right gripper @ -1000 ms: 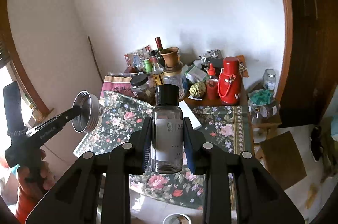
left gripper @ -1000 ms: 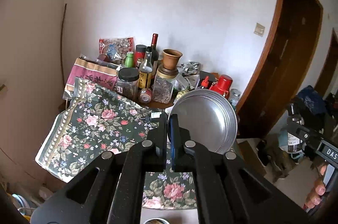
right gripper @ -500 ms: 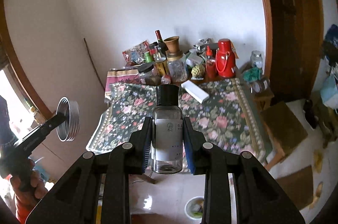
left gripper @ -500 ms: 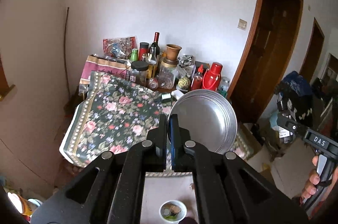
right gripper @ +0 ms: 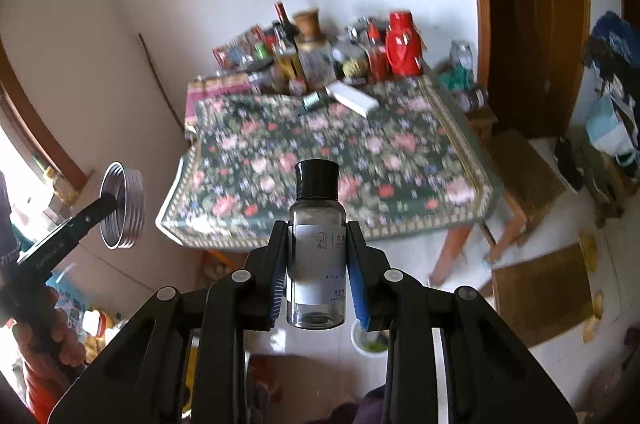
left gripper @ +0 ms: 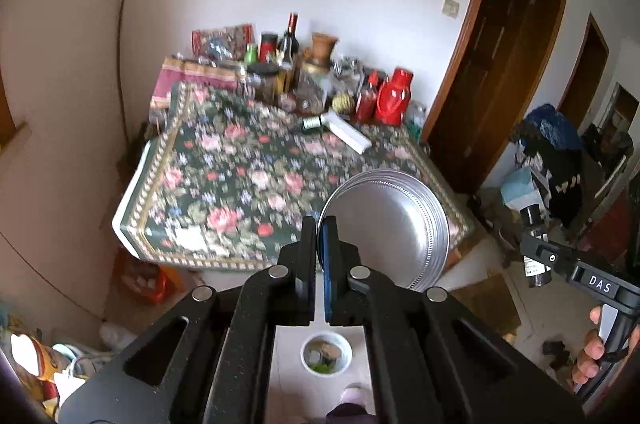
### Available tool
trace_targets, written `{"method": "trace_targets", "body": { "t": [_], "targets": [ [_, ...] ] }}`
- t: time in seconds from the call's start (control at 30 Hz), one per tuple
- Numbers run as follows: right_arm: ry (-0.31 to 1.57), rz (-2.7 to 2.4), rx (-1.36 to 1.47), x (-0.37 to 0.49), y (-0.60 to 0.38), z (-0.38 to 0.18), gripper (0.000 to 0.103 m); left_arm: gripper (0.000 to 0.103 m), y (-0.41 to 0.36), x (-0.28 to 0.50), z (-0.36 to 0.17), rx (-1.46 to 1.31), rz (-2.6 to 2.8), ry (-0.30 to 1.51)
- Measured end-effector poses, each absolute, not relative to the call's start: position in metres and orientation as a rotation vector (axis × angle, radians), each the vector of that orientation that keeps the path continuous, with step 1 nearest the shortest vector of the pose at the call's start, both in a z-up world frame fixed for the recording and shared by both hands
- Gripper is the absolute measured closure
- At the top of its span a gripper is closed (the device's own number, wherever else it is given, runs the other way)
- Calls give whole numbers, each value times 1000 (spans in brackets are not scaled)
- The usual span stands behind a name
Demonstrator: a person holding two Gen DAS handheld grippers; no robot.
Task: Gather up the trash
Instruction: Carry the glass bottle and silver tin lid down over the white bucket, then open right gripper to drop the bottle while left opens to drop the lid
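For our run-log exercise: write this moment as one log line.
left claw: shut on metal lid | right claw: shut on clear bottle | white bin: on floor below

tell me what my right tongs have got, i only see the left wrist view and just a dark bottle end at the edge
Observer: The right tongs are clamped on a clear bottle with a black cap, one pad on each side of its labelled body, cap pointing forward.
Operator: anything inside it
Observer: It looks empty. The wall is see-through above and below the white label.
Operator: is my metal lid flat like a plate
Observer: No. Seen side-on it is deep, with threaded ridges around its wall. The left tongs pinch only its rim.
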State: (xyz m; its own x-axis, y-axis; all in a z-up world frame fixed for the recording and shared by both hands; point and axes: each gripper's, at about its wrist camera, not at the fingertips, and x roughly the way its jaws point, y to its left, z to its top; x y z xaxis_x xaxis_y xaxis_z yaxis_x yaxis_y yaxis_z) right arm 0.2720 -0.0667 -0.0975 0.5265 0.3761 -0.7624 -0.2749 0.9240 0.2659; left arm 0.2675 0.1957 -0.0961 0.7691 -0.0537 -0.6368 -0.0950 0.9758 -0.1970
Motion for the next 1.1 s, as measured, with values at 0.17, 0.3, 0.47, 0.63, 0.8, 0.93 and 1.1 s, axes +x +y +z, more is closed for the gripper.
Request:
{"method": "trace_targets", "body": {
  "t": [0.17, 0.3, 0.47, 0.63, 0.8, 0.93, 1.1],
  "targets": [
    [1028, 387, 109, 271, -78, -131, 77, 102, 175, 272, -129, -204, 32, 781],
    [1108, 398, 88, 276, -84, -166, 77, 102, 162, 282, -164, -216, 35, 864],
    [1197, 429, 70, 285, -85, -213, 77, 102, 145, 290, -216, -216, 50, 964],
    [1257, 473, 56, 299, -80, -259, 77, 102, 136, 294, -270, -233, 74, 1056],
    [1331, 528, 66, 313, -78, -298, 72, 102, 128, 300, -317, -241, 94, 1131],
    [1329, 486, 24, 316, -86, -311, 51, 102, 118, 307, -348, -253, 93, 1178],
    [1351, 452, 18, 320, -108, -322, 51, 102, 99, 325, -383, -255, 68, 1229]
  ]
}}
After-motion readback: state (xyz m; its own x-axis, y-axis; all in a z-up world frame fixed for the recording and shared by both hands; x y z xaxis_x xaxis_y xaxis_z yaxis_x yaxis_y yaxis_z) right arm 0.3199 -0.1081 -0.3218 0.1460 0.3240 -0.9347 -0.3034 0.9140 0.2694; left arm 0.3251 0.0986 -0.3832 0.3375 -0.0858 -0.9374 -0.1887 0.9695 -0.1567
